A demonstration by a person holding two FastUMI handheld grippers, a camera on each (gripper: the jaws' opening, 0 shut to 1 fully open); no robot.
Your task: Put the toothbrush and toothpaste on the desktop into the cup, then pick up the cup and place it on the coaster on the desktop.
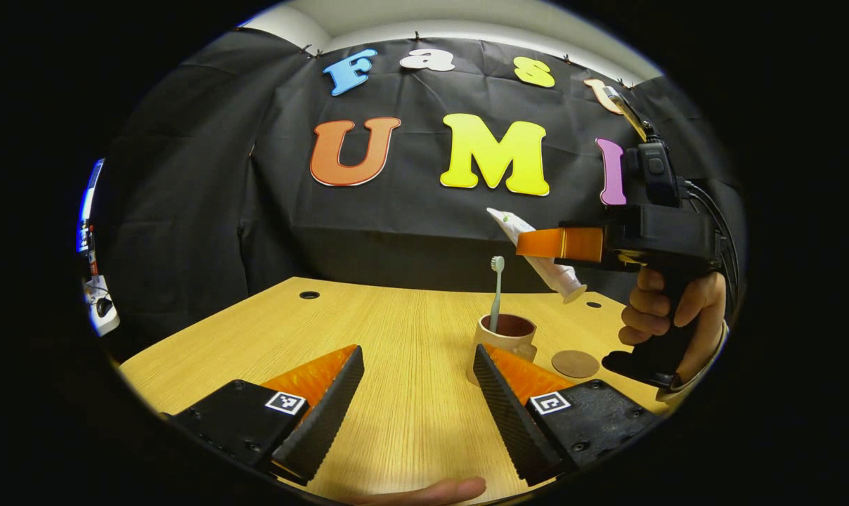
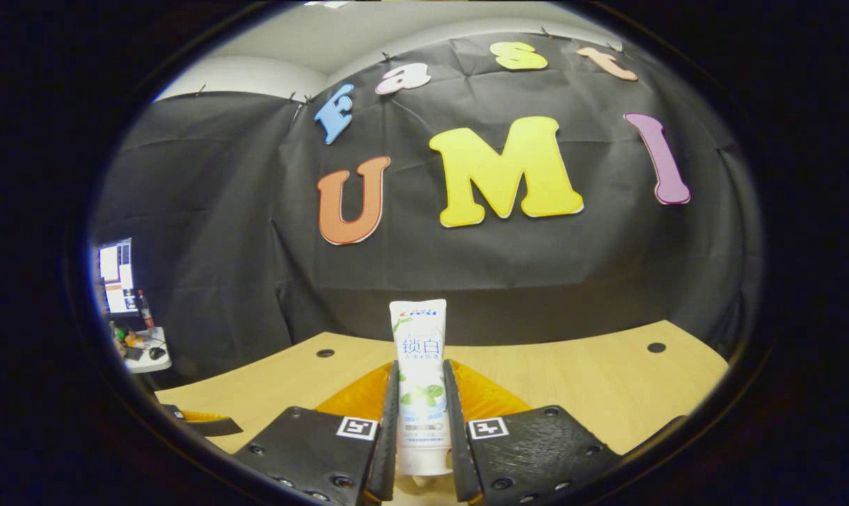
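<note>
Your right hand-held gripper (image 2: 421,429) is clamped on the toothpaste (image 2: 419,379), both fingers pressed against the tube's sides. In the right gripper view the tube stands upright between the fingers, crimped end up and cap end down; its front is printed with lettering and a green leaf design. In the left gripper view you can see that same right hand-held gripper (image 1: 558,244) raised above the surface (image 1: 396,337), your hand (image 1: 667,316) wrapped around its handle, with the toothpaste (image 1: 537,256) slanting down and to the right, cap lowest. The cap hangs in the air above and to the right of the cup (image 1: 507,336), not touching it.

The cup stands upright on the surface and holds the toothbrush (image 1: 495,292), which rises nearly straight from it, bristle head up. Just to the cup's right lies the coaster (image 1: 575,363), flat, round and bare.

Your left hand-held gripper (image 1: 417,393) sits low over the surface with its fingers spread wide and nothing between them; the cup is just beyond its right finger. A fingertip (image 1: 438,490) shows at the bottom edge of that view.

At the far left of the right gripper view, a lit screen (image 2: 117,275) stands beyond the booth.
</note>
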